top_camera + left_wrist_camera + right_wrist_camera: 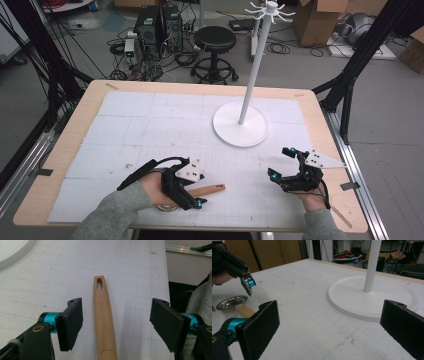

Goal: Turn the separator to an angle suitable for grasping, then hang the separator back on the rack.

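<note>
Jaws on your left gripper (pixel 116 325) are spread wide, one black pad (pixel 71 322) on each side of the light wooden handle (pixel 105 322) and neither pad touching it. No earlier shot to compare, so that's all I can say there. Embossed lettering runs along the handle, and it reads "KITCHEN TOOL" as far as I can make out. It also has a slotted hanging hole (pixel 99 285) at its far end. From your right gripper view you can see the handle joins a round shiny metal head (pixel 232 302) lying flat on the white gridded table mat (pixel 312 315).

Your right gripper (pixel 329 327) is wide open too, nothing between its pads, aimed at the white round-based stand with its upright pole (pixel 372 297).

Pose-wise, from the high view: your left hand (pixel 155 190) sits low over the tool near the front table edge, grey sleeve coming in from the bottom. Your right hand (pixel 310 197) rests at the front right, well apart from the tool.
</note>
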A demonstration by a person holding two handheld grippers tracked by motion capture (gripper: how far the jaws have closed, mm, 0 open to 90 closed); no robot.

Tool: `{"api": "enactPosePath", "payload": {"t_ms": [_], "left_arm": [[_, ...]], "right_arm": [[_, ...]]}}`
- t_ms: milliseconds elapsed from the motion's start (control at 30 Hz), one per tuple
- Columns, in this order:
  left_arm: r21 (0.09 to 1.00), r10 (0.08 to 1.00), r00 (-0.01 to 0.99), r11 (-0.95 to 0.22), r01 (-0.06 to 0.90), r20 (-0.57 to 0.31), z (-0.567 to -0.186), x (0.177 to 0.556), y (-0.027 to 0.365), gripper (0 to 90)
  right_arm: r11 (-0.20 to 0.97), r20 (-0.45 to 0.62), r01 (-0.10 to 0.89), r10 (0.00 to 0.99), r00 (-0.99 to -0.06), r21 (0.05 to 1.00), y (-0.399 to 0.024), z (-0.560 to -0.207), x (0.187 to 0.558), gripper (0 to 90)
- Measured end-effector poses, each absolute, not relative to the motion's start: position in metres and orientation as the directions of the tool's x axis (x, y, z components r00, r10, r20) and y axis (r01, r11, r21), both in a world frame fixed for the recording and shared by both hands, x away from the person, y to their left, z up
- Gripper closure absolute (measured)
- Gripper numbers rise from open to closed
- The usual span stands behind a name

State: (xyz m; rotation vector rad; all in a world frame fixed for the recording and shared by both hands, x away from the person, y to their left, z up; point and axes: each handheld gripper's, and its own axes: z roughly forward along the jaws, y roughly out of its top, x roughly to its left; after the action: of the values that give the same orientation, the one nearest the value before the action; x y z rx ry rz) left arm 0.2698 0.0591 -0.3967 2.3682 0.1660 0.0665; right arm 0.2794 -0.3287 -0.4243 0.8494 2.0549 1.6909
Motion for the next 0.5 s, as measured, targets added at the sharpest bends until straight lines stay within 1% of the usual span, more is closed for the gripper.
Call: {"api": "enactPosePath", "payload": {"t_ms": [133,167,267,333,400,500], "left_arm": [[0.665,0.127,0.992,-0.741,0.092,0.004,-0.3933,0.2703,0.0583,26.6],[0.669,0.116,0.993,-0.737,0.093,-0.01,-0.3923,0.2716,0.0582,25.3],[0.675,0.091,0.995,-0.73,0.101,-0.05,-0.39,0.2762,0.059,17.8],[0.661,0.084,0.995,-0.744,0.098,-0.053,-0.3891,0.2779,0.0593,17.2],[0.646,0.08,0.995,-0.757,0.101,-0.062,-0.3884,0.2786,0.0586,14.6],[0.621,0.064,0.996,-0.779,0.088,-0.061,-0.3888,0.2786,0.0569,14.2]], "right_arm": [[0.108,0.105,0.224,0.639,-0.762,0.969,-0.329,-0.424,0.2795,1.4],[0.107,0.102,0.219,0.639,-0.762,0.97,-0.3292,-0.424,0.2799,1.4],[0.101,0.109,0.223,0.639,-0.762,0.969,-0.329,-0.4238,0.2794,1.5],[0.102,0.107,0.222,0.639,-0.762,0.97,-0.3291,-0.4236,0.2793,1.5],[0.101,0.108,0.222,0.639,-0.762,0.97,-0.3291,-0.4236,0.2793,1.5],[0.102,0.107,0.221,0.638,-0.763,0.97,-0.3291,-0.4237,0.2794,1.4]]}}
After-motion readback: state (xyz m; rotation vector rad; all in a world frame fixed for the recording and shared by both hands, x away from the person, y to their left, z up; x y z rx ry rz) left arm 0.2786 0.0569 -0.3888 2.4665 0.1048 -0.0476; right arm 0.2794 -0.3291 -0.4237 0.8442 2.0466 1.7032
